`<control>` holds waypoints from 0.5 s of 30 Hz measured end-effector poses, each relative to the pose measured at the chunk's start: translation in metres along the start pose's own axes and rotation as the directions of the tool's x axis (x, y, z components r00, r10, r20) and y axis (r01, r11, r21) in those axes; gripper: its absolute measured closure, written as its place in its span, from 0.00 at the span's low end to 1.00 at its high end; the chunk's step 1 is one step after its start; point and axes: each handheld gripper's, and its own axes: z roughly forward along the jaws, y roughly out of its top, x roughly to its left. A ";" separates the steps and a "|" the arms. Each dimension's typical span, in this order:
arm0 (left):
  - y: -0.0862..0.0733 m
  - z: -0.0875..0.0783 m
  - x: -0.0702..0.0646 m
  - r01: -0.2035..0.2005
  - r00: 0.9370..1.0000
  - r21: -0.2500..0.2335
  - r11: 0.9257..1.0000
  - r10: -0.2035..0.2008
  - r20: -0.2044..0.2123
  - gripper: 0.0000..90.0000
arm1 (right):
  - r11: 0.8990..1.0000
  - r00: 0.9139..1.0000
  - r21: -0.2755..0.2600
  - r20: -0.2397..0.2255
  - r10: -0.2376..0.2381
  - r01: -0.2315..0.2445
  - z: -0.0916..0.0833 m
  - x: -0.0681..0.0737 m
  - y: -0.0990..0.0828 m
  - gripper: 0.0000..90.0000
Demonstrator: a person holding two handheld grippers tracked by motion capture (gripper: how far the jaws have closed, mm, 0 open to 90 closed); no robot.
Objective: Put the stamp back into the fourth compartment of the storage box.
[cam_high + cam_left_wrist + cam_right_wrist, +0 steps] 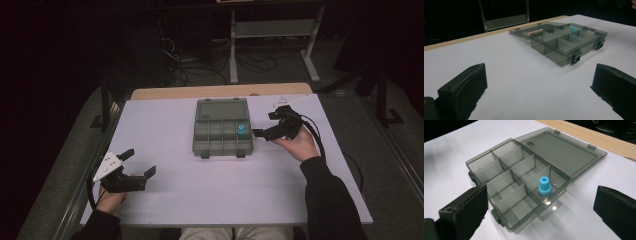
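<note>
Here the right tongs (266, 124) are held wide open, nothing between the jaws, at the right-hand edge of the compartment box (222, 128). In the right gripper view the two black jaws are seen spread to either side of the near corner of the box, with the blue plastic piece (544, 186) standing upright in an end compartment just ahead of them. The piece is judged to be the thing in hand: the tongs are aimed at it and sit close by, apart from it, not touching. The left tongs (139, 163) are likewise fully open and empty, resting low over the white surface (175, 190) near its front left corner, well apart from the box; they are probably parked there to leave room for the right hand. The clear lid (564, 152) is laid flat back toward the far side of the surface, so that all compartments are exposed from above. The other compartments appear empty. The box lies near the middle of the surface, its latches turned toward the person.
</note>
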 end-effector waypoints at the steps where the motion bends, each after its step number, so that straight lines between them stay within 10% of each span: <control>1: 0.000 0.000 0.000 0.001 1.000 0.000 1.000 -0.001 -0.001 0.00 | 1.000 1.000 -0.004 0.004 -0.003 0.003 -0.001 0.000 -0.001 0.00; 15: 0.000 0.000 0.000 0.002 1.000 0.003 1.000 -0.002 -0.003 0.00 | 0.999 1.000 -0.038 0.003 0.028 -0.027 -0.016 0.000 -0.024 0.00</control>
